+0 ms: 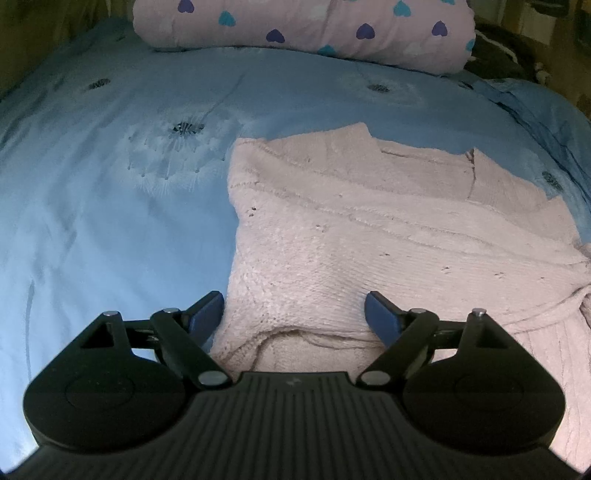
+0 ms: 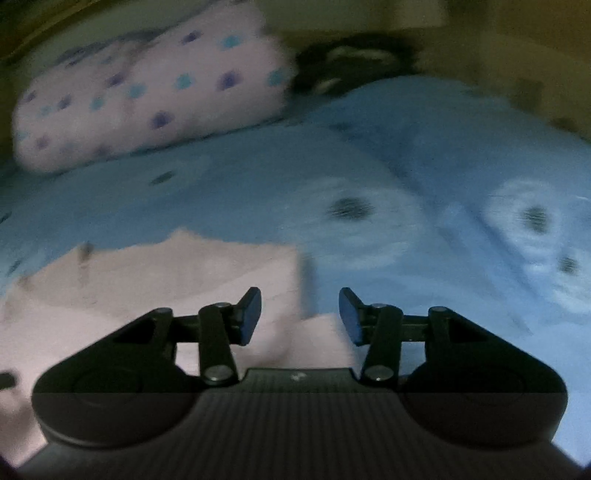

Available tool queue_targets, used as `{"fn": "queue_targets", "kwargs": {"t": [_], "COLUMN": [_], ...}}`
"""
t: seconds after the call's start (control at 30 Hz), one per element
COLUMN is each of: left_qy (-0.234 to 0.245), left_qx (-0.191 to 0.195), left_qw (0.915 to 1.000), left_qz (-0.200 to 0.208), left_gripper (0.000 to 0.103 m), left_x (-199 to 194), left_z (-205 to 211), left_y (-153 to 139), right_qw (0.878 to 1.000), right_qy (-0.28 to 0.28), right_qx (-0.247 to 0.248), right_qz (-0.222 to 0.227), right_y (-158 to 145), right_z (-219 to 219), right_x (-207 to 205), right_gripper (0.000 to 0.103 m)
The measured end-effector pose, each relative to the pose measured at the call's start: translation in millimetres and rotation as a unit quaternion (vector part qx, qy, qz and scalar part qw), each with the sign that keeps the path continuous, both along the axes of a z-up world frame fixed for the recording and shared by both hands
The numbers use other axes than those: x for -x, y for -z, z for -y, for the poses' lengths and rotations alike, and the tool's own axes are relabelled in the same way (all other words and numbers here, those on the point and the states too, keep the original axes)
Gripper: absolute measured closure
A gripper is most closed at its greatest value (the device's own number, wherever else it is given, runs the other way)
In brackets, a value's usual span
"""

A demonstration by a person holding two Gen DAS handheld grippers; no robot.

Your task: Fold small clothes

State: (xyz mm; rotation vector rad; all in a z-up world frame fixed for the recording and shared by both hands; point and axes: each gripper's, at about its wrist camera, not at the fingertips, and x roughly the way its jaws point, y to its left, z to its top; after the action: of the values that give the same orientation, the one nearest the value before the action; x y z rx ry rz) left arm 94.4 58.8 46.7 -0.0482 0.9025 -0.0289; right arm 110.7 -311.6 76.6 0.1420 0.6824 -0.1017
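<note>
The pink sweater (image 1: 369,236) lies flat on the blue bed (image 1: 110,221) — ready for folding. Left gripper (image 1: 294,314) and right gripper (image 2: 300,314) both spread wide, holding nothing — maybe lining up on its edges, though the right view is blurry.

**A bedroom at home**

I'm working over a bed: a blue bedspread (image 1: 110,206) printed with pale dandelion heads covers it, and a pink pillow (image 1: 303,29) with purple and teal hearts lies at its far end. Beyond that, I see yellowish walls.

No readable text, labels or numbers anywhere.
</note>
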Motion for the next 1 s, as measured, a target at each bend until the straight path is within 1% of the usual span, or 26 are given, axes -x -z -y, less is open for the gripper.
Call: {"fn": "queue_targets", "kwargs": {"t": [0.03,0.13,0.27,0.33,0.37,0.4,0.43,0.47,0.53,0.6,0.67,0.73,0.8,0.83,0.9,0.97,1.0], "left_qy": [-0.001,-0.003,-0.008,-0.010,-0.012,-0.014,-0.017,-0.018,-0.018,-0.018,-0.026,-0.040,-0.045,-0.045,-0.042,-0.040,-0.041], "left_qx": [0.001,0.003,0.009,0.011,0.011,0.012,0.015,0.018,0.026,0.024,0.015,0.008,0.016,0.019,0.013,0.008,0.008], "left_qw": [1.0000,1.0000,0.9999,0.9998,0.9997,0.9996,0.9992,0.9988,0.9977,0.9971,0.9974,0.9979,0.9981,0.9981,0.9983,0.9983,0.9983], "left_qz": [0.001,0.003,0.004,0.011,0.016,0.022,0.032,0.042,0.061,0.070,0.066,0.049,0.038,0.037,0.040,0.042,0.041], "left_gripper": [0.016,0.016,0.016,0.016,0.016,0.016,0.016,0.016,0.016,0.016,0.016,0.016,0.016,0.016,0.016,0.016,0.016], "left_x": [1,2,1,2,2,2,3,5,7,6,2,-5,-9,-10,-10,-9,-8], "left_z": [0,-1,-5,-7,-8,-9,-10,-11,-13,-15,-16,-19,-23,-24,-23,-22,-22], "left_y": [-1,-2,-4,-6,-8,-10,-12,-14,-19,-21,-17,-10,-3,-2,-1,-1,-1], "right_qw": [1.000,0.996,0.991,0.988,0.987,0.985,0.983,0.981,0.980,0.984,0.989,0.990,0.991,0.991,0.993,0.994,0.994], "right_qy": [-0.027,-0.080,-0.112,-0.127,-0.135,-0.145,-0.156,-0.172,-0.179,-0.164,-0.144,-0.133,-0.123,-0.118,-0.113,-0.105,-0.102], "right_qx": [-0.011,-0.024,-0.020,-0.017,-0.014,-0.009,-0.002,0.001,-0.004,-0.005,-0.002,-0.001,0.001,0.003,0.005,-0.005,-0.014], "right_qz": [-0.013,-0.042,-0.069,-0.084,-0.090,-0.095,-0.096,-0.092,-0.084,-0.063,-0.046,-0.048,-0.061,-0.057,-0.036,-0.029,-0.026], "right_y": [0,6,19,28,32,35,36,35,29,20,16,21,36,42,46,43,40], "right_z": [-7,-24,-43,-52,-56,-59,-62,-66,-68,-65,-61,-61,-63,-64,-64,-60,-55], "right_x": [-6,-20,-34,-37,-37,-37,-37,-36,-34,-35,-40,-50,-58,-59,-56,-49,-44], "right_gripper": [0.054,0.054,0.054,0.054,0.051,0.053,0.068,0.094,0.094,0.094,0.094,0.094,0.091,0.089,0.087,0.076,0.074]}}
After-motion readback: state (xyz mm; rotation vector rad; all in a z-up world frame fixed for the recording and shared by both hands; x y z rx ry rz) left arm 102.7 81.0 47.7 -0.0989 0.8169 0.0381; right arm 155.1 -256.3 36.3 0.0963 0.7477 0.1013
